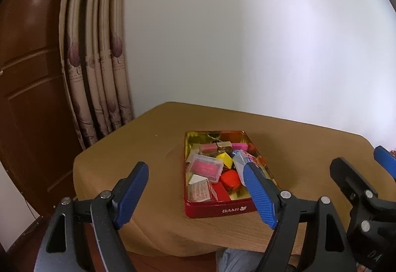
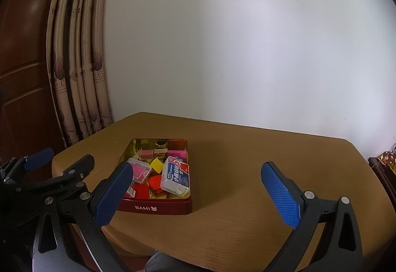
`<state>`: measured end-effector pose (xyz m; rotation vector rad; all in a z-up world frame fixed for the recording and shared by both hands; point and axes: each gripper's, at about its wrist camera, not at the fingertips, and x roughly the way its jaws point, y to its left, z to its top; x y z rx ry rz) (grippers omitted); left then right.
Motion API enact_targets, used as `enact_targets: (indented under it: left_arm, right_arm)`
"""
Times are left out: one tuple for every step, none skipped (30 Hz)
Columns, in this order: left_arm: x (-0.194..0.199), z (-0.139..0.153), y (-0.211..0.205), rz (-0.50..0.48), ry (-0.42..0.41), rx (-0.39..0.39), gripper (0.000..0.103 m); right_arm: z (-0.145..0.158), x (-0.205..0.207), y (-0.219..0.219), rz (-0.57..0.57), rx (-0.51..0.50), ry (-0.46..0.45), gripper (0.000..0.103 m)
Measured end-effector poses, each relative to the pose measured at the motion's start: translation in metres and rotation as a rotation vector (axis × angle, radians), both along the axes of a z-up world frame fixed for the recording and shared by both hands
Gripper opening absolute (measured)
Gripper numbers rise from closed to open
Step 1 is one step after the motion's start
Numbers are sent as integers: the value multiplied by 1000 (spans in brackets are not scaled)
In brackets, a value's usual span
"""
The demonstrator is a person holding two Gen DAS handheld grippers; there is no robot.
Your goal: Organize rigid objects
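Observation:
A red tin marked BAMI (image 1: 217, 209) (image 2: 153, 208) lies open on the tan table, its gold inside full of small rigid items. Among them are a clear case with a pink insert (image 1: 204, 168) (image 2: 139, 169), a yellow block (image 1: 224, 159) (image 2: 157, 164), a red piece (image 1: 230, 179) (image 2: 156, 183) and a white and blue plastic box (image 2: 175, 174) (image 1: 243, 160). My left gripper (image 1: 198, 194) (image 2: 59, 161) hovers in front of the tin, open and empty. My right gripper (image 2: 198, 195) (image 1: 366, 168) stands to the tin's right, open, holding nothing.
The table (image 1: 148, 138) (image 2: 247, 173) sits in a corner against a white wall. A patterned curtain (image 1: 99, 61) and a brown wooden door (image 1: 29, 98) stand at the left. A dark stand with an ornament (image 2: 386, 160) is at the far right. Grey clothing (image 1: 230, 259) shows below the table's front edge.

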<state>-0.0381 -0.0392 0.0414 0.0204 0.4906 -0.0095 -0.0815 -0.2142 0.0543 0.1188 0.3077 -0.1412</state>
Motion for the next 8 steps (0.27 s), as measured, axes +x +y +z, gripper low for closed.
enact_targets:
  left_arm:
    - [1, -1, 0, 2, 4, 4, 81]
    - [2, -2, 0, 2, 11, 4, 81]
    - [4, -3, 0, -2, 20, -2, 81]
    - [4, -3, 1, 3, 21, -3, 81]
    - [4, -3, 1, 14, 17, 0, 81]
    - [4, -3, 2, 25, 14, 2, 81]
    - [3, -2, 3, 26, 10, -3, 81]
    - [3, -1, 4, 28, 4, -8, 81]
  right_arm:
    - [0, 0, 0, -1, 1, 0, 103]
    - [0, -1, 0, -4, 1, -4, 103]
    - [1, -1, 0, -5, 0, -6, 103]
    - [1, -1, 0, -4, -3, -7, 103]
    - [1, -1, 1, -7, -4, -5, 103]
    - [1, -1, 1, -9, -6, -4, 103]
    - [1, -1, 1, -6, -2, -6, 103]
    - [1, -1, 1, -4, -1, -5, 103]
